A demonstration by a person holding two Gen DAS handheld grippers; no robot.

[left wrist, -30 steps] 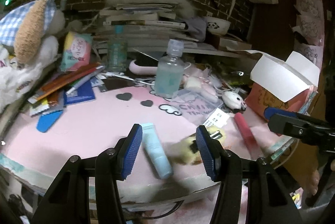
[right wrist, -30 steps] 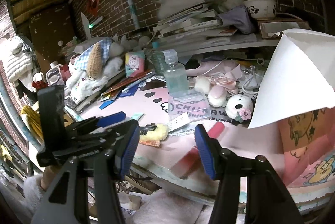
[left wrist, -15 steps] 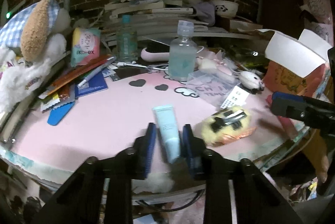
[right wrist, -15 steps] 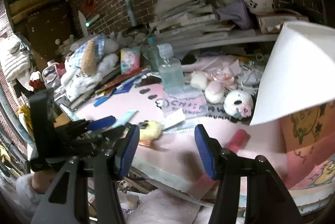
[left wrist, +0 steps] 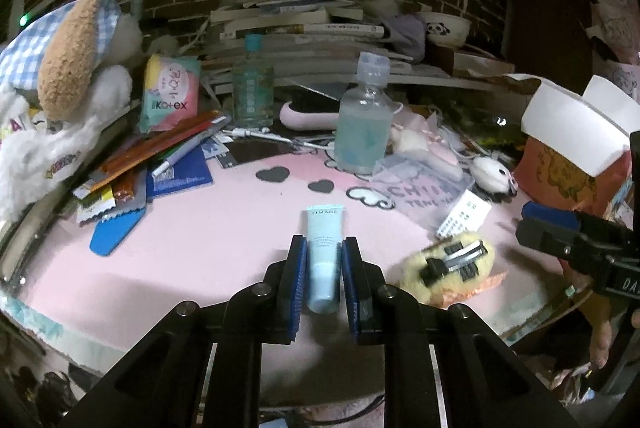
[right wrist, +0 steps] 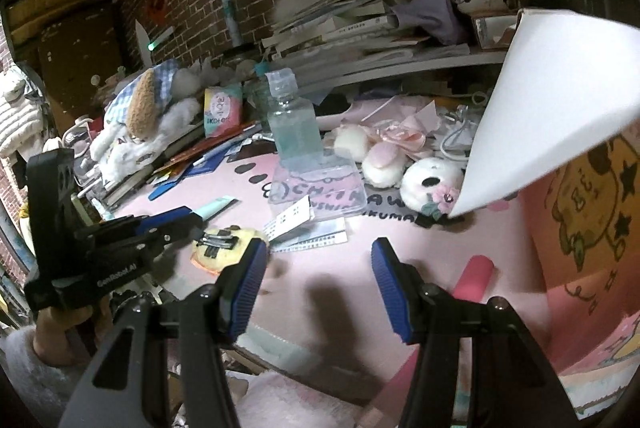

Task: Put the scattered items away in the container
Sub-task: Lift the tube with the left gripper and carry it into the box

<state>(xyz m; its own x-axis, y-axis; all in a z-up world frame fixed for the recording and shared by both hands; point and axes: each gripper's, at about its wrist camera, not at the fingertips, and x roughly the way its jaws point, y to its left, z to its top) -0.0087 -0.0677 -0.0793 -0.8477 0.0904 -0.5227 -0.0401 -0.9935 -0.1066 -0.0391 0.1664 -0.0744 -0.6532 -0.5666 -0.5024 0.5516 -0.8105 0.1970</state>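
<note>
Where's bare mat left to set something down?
Bare mat lies left of the tube, up to the blue card, and between the right gripper fingers. Crowded around the bottle and book stack.

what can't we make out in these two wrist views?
- Pale blue cosmetic tube, left wrist view: sides covered by the left tongs.
- Orange cartoon-printed container, right wrist view: opening hidden behind its white flap; cut by frame edge.
- Pink cylindrical stick, right wrist view: lower end behind the right tongs.
</note>
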